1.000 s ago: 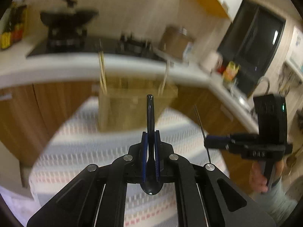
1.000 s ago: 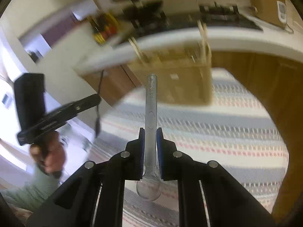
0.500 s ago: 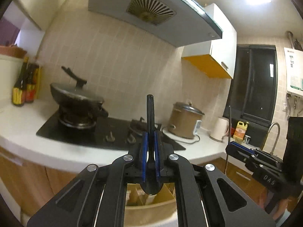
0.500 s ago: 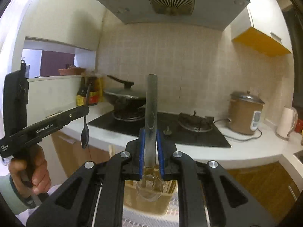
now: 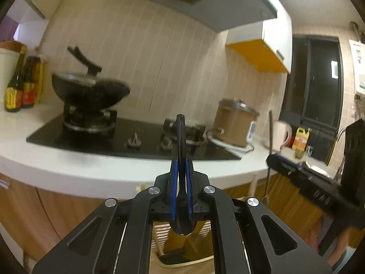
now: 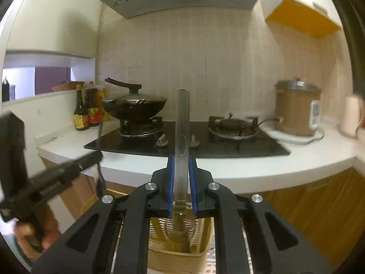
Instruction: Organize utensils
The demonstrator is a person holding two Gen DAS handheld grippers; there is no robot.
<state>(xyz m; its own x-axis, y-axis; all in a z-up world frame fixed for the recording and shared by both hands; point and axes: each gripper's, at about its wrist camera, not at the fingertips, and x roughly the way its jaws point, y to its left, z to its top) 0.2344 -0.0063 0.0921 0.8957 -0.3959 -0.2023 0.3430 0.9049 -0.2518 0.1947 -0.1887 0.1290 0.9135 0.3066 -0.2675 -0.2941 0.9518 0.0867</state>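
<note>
**Both claws clamped on spoons, holder sitting just below**

Left gripper [image 5: 181, 175] is pinching a black spoon [image 5: 181, 205] at the neck, blue pads tight on both sides. Bowl is hanging toward the camera at lower centre of the frame, handle is sticking out past the tips toward the hob. Right gripper [image 6: 181, 173] is gripping a clear spoon [image 6: 181, 137] the same way: pads closed on the lower handle, see-through bowl low in the frame, handle pointing out at the tiled wall.

Handling, as I'm judging it: both are looking light and stiff, likely plastic. The clear one is looking smooth, so it's probably prone to pivoting or sliding between the pads. Neck grip near the bowl is working; it's keeping the long handle from levering much. Clear plastic may crack if squeezed hard.

Wooden slatted utensil holder [image 6: 180, 260] is showing at bottom centre, directly under both bowls, partly hidden by the claw bodies. Something dark is lying inside it in the left view; can't tell what.

Countertop [image 6: 262, 171] and wok [image 6: 134, 107] are sitting further out.
</note>
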